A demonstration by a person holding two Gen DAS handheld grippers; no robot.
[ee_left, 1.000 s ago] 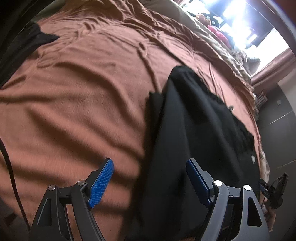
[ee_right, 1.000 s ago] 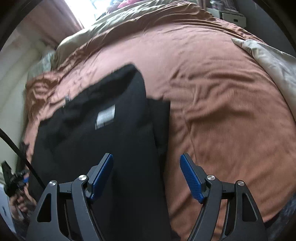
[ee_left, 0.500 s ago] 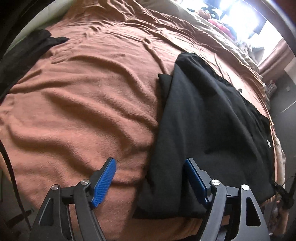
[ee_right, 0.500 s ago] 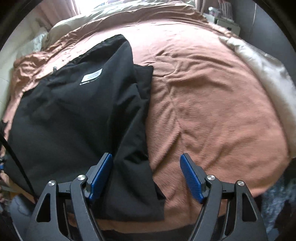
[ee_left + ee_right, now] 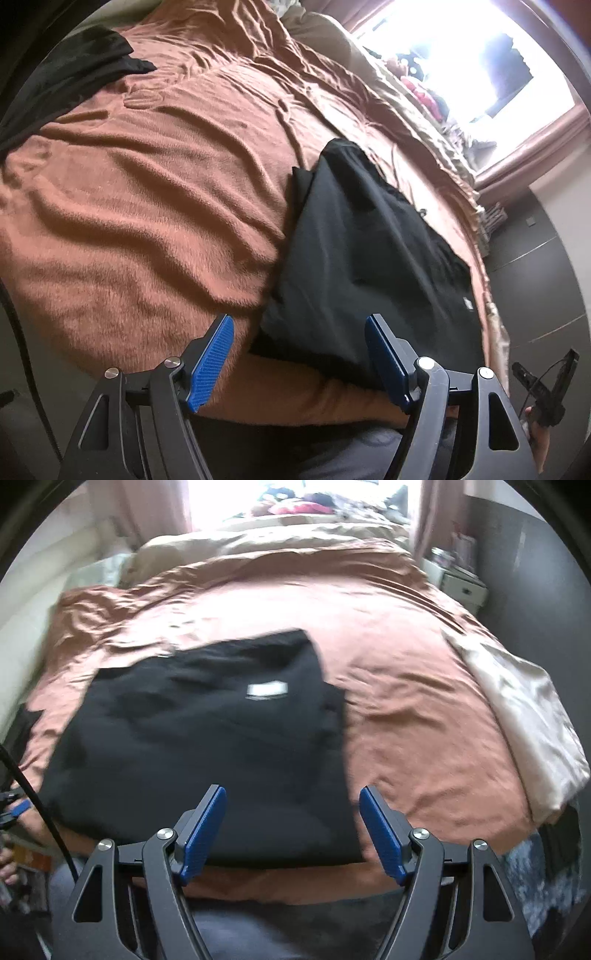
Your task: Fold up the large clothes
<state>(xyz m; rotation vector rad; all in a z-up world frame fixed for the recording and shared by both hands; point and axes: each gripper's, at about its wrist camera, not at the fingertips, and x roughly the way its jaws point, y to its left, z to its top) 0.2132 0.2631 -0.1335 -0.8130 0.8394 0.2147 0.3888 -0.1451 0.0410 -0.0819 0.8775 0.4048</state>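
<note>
One wide bed (image 5: 406, 686) fills both wrist views, spread with a rumpled rust-brown blanket (image 5: 155, 206); beige bedding (image 5: 280, 539) is heaped at its far end under a bright window (image 5: 480, 62). On the near part of the blanket lies a folded black garment (image 5: 207, 746), flat, with a small white label (image 5: 266, 689) facing up. A pale cream cloth (image 5: 524, 716) drapes over the bed's right edge, and another dark garment (image 5: 70, 70) lies at the far left corner. A white nightstand (image 5: 461, 587) stands by the grey wall. Both claws hang above the bed's near edge, clear of the fabric: left claw (image 5: 299, 358), which has just narrowed a little, released and empty; right claw (image 5: 291, 830) likewise released, gripping nothing.
</note>
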